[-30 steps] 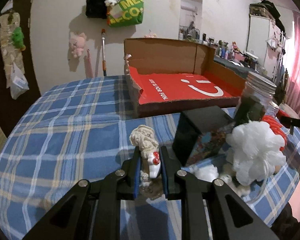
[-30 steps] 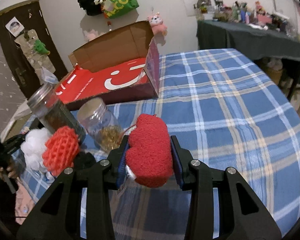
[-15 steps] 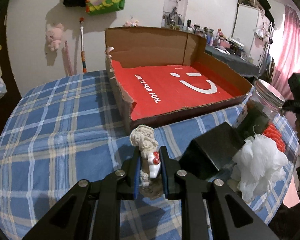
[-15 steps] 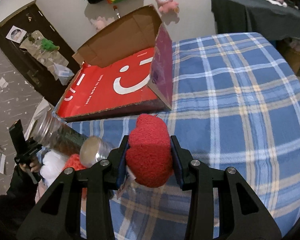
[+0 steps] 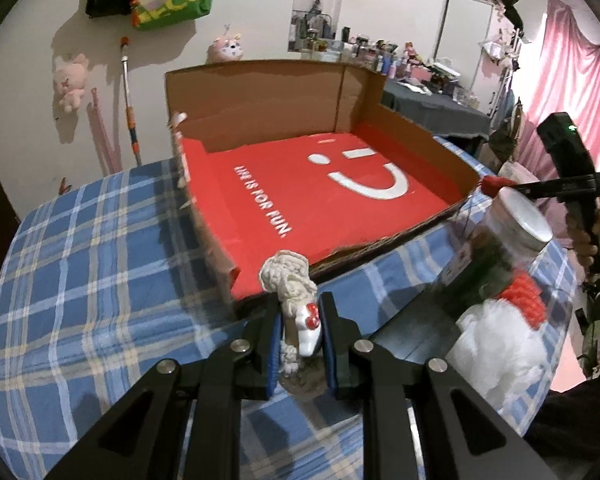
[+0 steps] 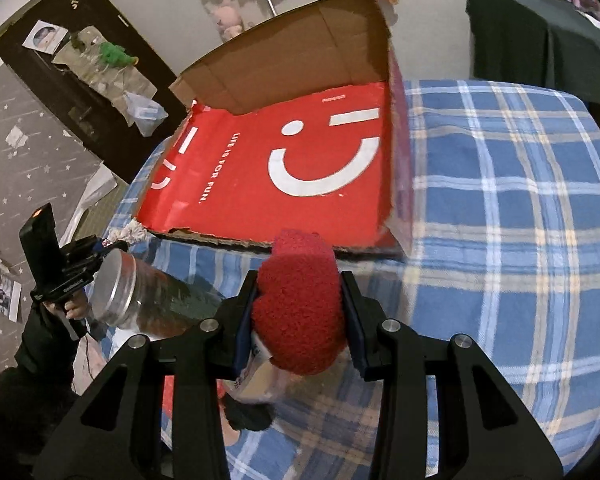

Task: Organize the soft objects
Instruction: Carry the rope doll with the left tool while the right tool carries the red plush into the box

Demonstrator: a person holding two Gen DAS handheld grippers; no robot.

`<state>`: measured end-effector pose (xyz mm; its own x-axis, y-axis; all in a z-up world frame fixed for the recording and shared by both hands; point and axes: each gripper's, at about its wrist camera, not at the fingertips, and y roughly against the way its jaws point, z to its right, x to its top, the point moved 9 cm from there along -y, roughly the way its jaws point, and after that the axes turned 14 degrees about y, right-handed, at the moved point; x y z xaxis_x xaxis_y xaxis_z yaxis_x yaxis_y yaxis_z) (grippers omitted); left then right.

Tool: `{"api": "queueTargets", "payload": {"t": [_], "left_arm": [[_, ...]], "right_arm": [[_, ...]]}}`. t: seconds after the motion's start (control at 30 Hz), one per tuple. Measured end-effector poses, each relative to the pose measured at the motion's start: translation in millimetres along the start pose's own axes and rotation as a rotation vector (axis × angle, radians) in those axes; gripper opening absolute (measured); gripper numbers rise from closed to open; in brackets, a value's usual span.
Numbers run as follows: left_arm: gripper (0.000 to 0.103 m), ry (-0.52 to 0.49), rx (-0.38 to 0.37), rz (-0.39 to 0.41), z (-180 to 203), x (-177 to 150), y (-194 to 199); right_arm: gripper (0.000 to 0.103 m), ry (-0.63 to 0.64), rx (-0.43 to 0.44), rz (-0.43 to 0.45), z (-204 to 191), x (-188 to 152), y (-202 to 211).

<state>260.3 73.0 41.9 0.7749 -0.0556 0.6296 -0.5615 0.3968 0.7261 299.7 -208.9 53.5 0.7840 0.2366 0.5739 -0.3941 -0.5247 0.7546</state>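
My left gripper (image 5: pixel 299 322) is shut on a small cream plush toy (image 5: pixel 290 284) with a red bow, held just in front of the near wall of an open cardboard box with a red floor (image 5: pixel 300 188). In the right wrist view my right gripper (image 6: pixel 298 312) is shut on a fuzzy red heart-shaped plush (image 6: pixel 300 312), close above the near edge of the same box (image 6: pixel 268 176). The box floor shows a white smiley and holds nothing. A white puff (image 5: pixel 496 340) and a red knitted piece (image 5: pixel 526 300) lie at the right.
The box stands on a blue plaid cloth (image 5: pixel 80 280). Metal-lidded glass jars (image 5: pixel 512 240) (image 6: pixel 140 300) and a black box (image 5: pixel 416 328) stand near the soft things. The other hand-held gripper (image 5: pixel 572 176) shows at the right, a person's hand on it.
Both grippers have moved towards the cardboard box and tilted downward, each with its plush still held. The box now fills much more of both views.
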Motion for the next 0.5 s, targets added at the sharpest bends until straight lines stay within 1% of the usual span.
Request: {"api": "queueTargets", "payload": {"t": [0.2,0.33,0.5], "left_arm": [[0.018,-0.020,-0.030,0.020,21.2,15.6,-0.6],[0.018,-0.041,-0.030,0.043,34.0,29.5,-3.2],[0.019,-0.039,-0.029,0.061,43.3,47.1,-13.1]], "right_arm": [[0.037,0.023,0.032,0.007,-14.1,15.6,-6.4],[0.037,0.040,0.037,0.037,-20.0,28.8,-2.5],[0.037,0.043,0.053,0.082,-25.4,53.1,-2.4]]}}
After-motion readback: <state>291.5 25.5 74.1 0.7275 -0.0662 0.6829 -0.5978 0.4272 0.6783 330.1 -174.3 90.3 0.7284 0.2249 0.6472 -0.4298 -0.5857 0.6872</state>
